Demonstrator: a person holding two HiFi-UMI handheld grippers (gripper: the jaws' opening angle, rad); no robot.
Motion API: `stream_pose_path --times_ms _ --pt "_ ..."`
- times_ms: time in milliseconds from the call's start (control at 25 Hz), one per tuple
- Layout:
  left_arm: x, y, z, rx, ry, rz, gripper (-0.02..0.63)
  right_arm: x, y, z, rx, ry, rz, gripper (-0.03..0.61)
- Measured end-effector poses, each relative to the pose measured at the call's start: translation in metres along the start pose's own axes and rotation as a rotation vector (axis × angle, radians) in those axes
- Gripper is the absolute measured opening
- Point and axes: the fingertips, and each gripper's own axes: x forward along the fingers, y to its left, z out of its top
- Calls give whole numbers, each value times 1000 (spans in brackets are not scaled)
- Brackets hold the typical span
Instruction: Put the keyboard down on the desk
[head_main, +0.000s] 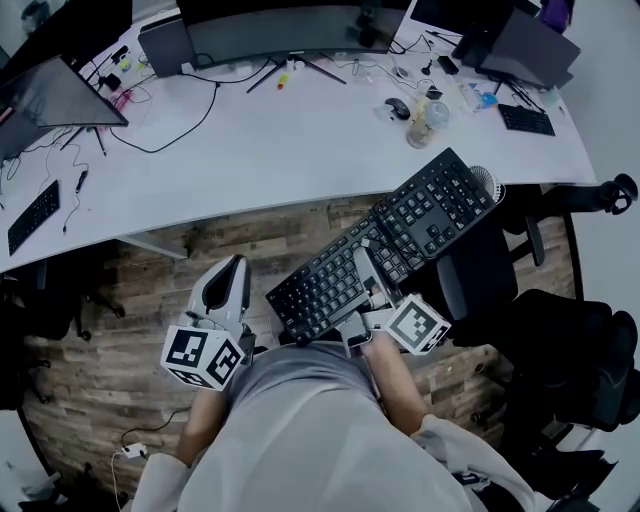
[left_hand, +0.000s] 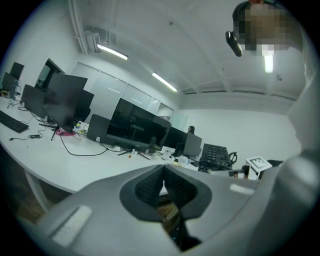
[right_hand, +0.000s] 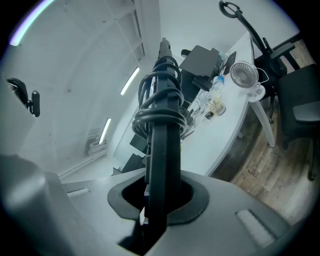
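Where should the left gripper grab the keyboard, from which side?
Take the keyboard by its near long edge, at the free left end, from the person's side, jaws over and under. It's a flat, long slab; the right gripper holds that edge further right.

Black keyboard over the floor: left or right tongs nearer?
Right. The right tongs clamp the keyboard; the left tongs, shut and empty, sit apart off its left end.

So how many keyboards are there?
3. The held keyboard is in the right gripper, another keyboard lies at the desk's left end, a third keyboard at its right end. More may be hidden.
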Motion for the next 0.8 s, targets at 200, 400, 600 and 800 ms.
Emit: stream_pose_path --times_ms 200,400,600,800 --pt "17 -2 2 -5 -4 7 0 13 -8 13 -3 10 14 71" --pt "27 -2 0 -14 1 9 0 19 -15 18 3 17 4 71" --pt "34 -4 1 -27 7 6 0 21 -19 19 15 26 -13 71" --pt "46 -1 -1 -40 27 -8 0 27 -23 21 17 24 -27 71"
